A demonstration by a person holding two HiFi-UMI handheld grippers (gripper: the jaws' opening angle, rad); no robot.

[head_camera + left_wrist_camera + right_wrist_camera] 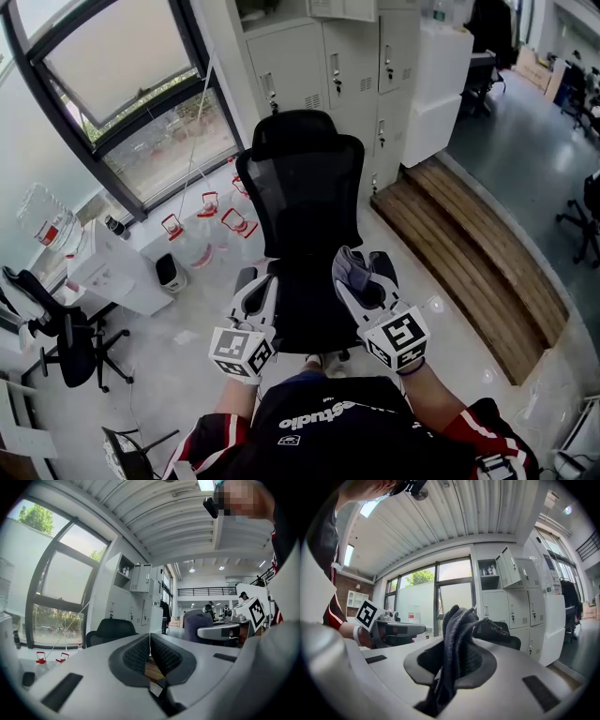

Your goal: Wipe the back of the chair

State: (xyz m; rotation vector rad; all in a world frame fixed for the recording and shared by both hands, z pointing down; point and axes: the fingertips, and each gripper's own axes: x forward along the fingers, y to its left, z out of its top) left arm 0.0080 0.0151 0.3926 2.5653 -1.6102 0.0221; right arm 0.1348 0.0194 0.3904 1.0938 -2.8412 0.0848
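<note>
A black mesh office chair (305, 187) stands in front of me with its back facing me. My right gripper (361, 272) is shut on a dark grey cloth (349, 267), held low in front of the chair's lower back. In the right gripper view the cloth (457, 634) stands bunched up between the jaws, hiding part of the chair (508, 639). Beside it on the left, my left gripper (258, 283) is shut and empty. The left gripper view shows its pads (140, 653) pressed together, with the chair (112, 629) beyond them.
White lockers (347, 66) stand behind the chair, beside a large window (122, 75). Several water jugs (211, 220) sit on the floor left of the chair, near a white cabinet (112, 267). A wooden step (469, 262) runs along the right. Another black chair (66, 337) is at the left.
</note>
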